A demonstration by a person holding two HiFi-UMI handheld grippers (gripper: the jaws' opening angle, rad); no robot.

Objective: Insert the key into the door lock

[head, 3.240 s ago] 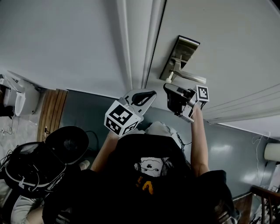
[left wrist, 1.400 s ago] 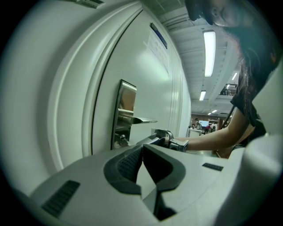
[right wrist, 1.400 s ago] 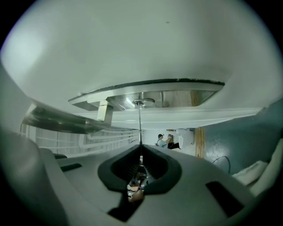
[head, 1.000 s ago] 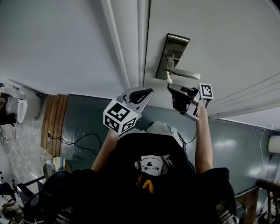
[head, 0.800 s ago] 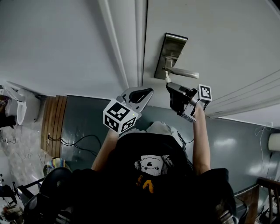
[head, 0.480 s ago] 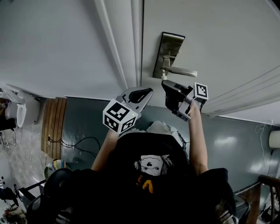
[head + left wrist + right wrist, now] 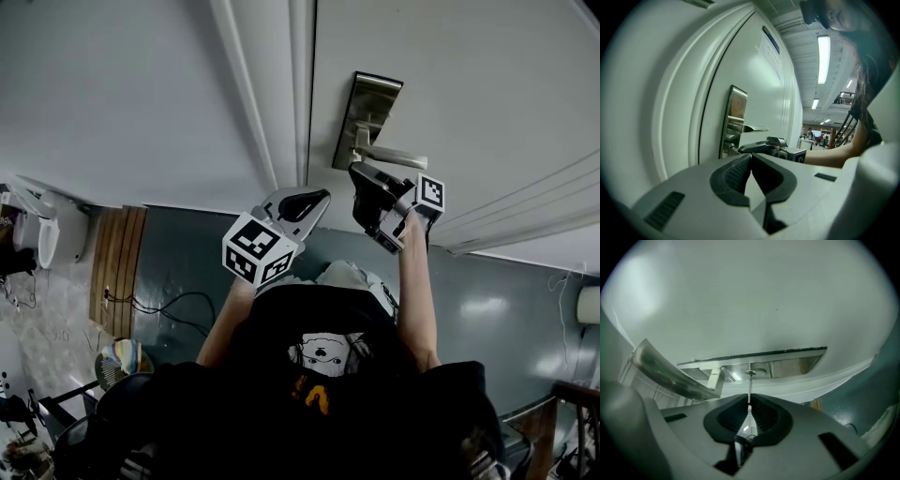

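Though unclear overhead — key (image 7: 749,391) at lock (image 7: 750,372), pinched in right tongs (image 7: 749,409); left tongs (image 7: 751,158) closed, empty.

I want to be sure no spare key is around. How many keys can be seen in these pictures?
1. The thin silver metal key is clamped in the right gripper's jaws, its tip at the keyhole of the steel lock plate. Others may be hidden.

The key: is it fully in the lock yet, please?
Not fully: the key meets the lock tip-first; bare blade shows beyond the right gripper.
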